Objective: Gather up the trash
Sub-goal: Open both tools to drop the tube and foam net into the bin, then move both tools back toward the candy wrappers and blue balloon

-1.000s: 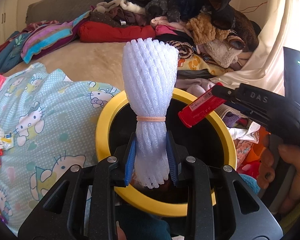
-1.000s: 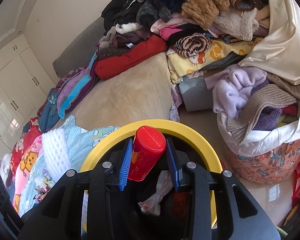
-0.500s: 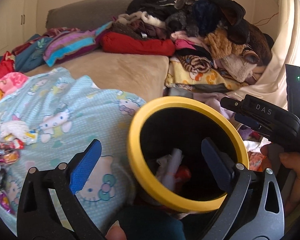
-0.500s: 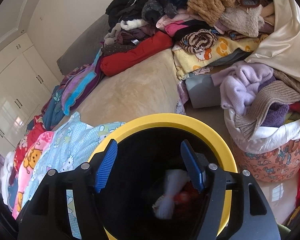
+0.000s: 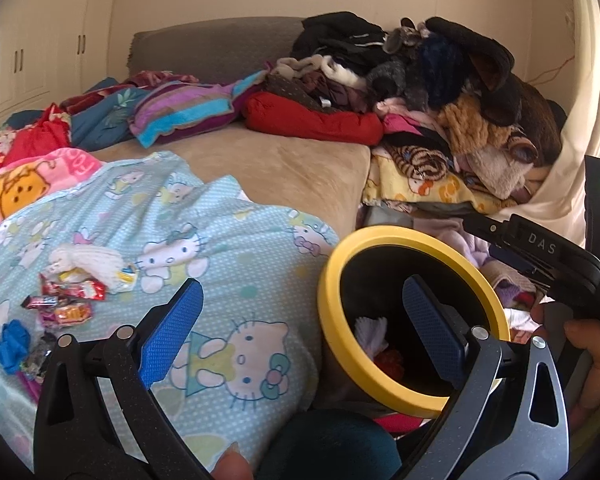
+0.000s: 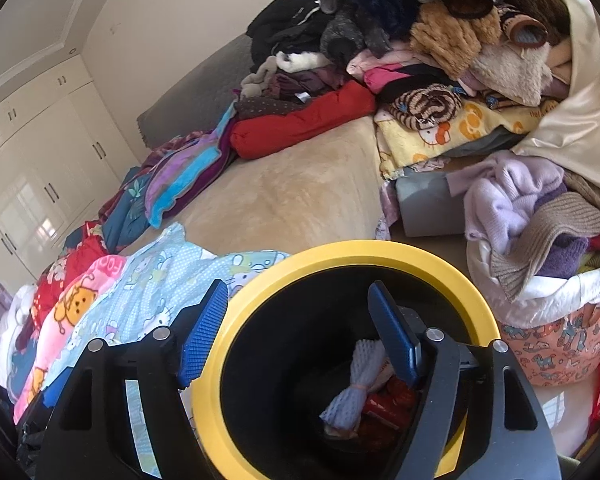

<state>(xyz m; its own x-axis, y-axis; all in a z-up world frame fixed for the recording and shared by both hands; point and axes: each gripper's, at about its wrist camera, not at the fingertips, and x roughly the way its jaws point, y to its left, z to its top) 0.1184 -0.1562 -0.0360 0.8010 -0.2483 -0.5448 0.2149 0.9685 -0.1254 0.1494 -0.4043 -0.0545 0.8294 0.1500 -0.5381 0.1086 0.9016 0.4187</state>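
A black bin with a yellow rim (image 5: 332, 320) (image 6: 364, 250) stands against the bed. Inside it lie a white foam net (image 6: 352, 392) (image 5: 370, 330) and a red container (image 6: 384, 404). My left gripper (image 5: 300, 292) is wide open and empty, straddling the bin's left rim and the Hello Kitty blanket (image 5: 220, 240). My right gripper (image 6: 298, 292) hangs over the bin, its jaws opening with nothing between them. On the blanket at the left lie candy wrappers (image 5: 72, 292), another white foam net (image 5: 88, 260) and a blue scrap (image 5: 12, 344).
A tall heap of clothes (image 5: 440, 92) fills the bed's far right corner. A cloth basket of knitwear (image 6: 548, 280) stands right of the bin. White wardrobes (image 6: 40, 184) line the left wall. A hand (image 5: 592, 356) grips the right gripper's black housing (image 5: 556, 256).
The left gripper let go of the white foam net and the right one the red container; both now lie in the bin. Both jaws opened. The left gripper swung left over the blanket.
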